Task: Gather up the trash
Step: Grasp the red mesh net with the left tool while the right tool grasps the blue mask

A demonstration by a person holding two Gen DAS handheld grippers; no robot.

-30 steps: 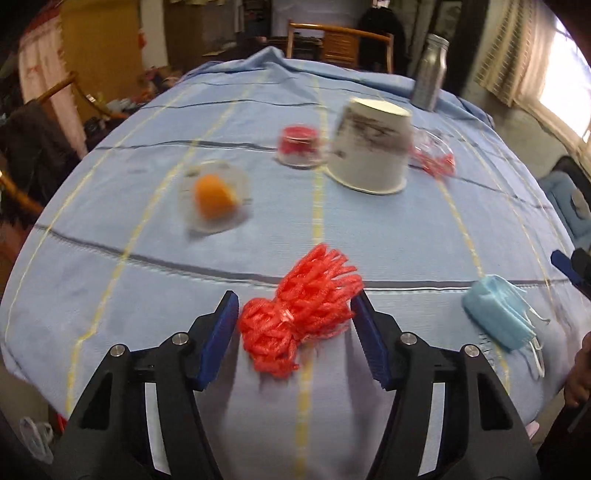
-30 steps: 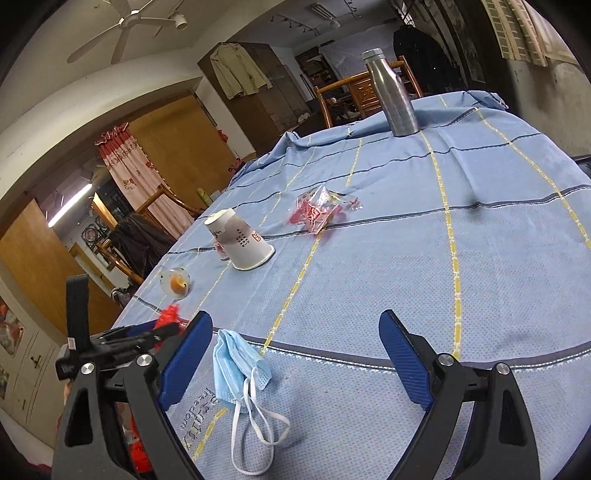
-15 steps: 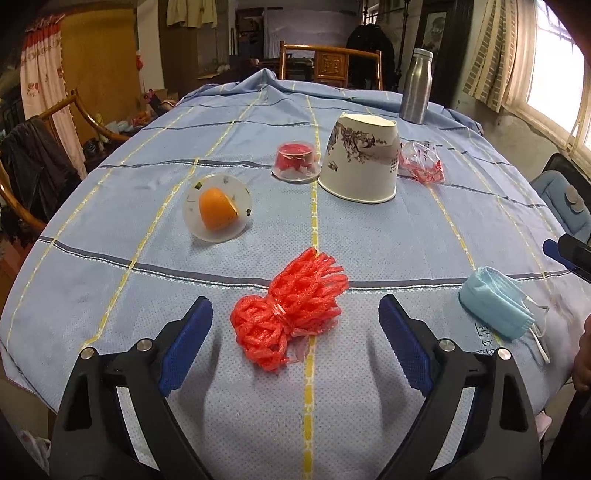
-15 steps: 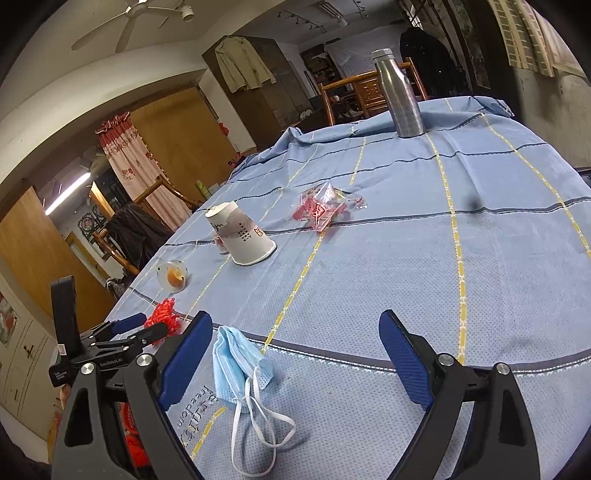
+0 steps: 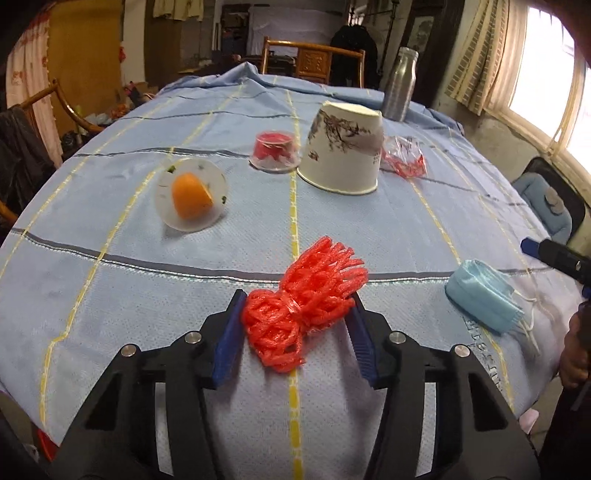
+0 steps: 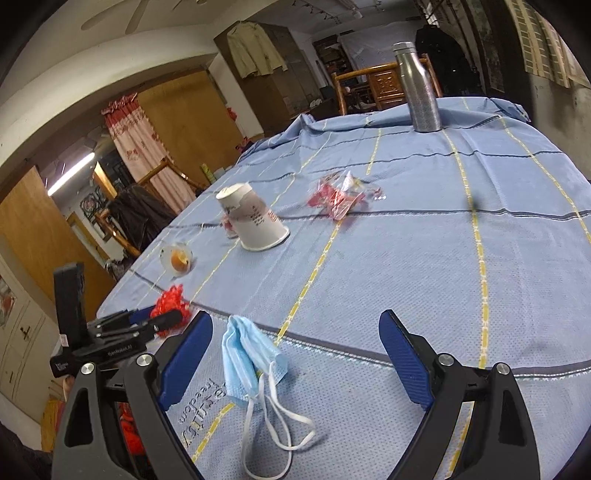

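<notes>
The left gripper (image 5: 295,328), fingers wide apart a moment ago, is closing them onto the red netting (image 5: 306,299) on the desk (image 5: 110,280), starting the pickup, while the right gripper (image 6: 295,354) is hanging wide open, holding nothing.

We are in the dining room of a lived-in home: a round surface (image 5: 110,280) under a blue checked cloth, carved wooden chairs (image 5: 310,61) at its far side, a wardrobe (image 6: 295,74) with a jacket (image 6: 255,50) hung on it, floral curtains (image 6: 140,147) in a doorway and a ceiling fan (image 6: 147,11) overhead.
</notes>
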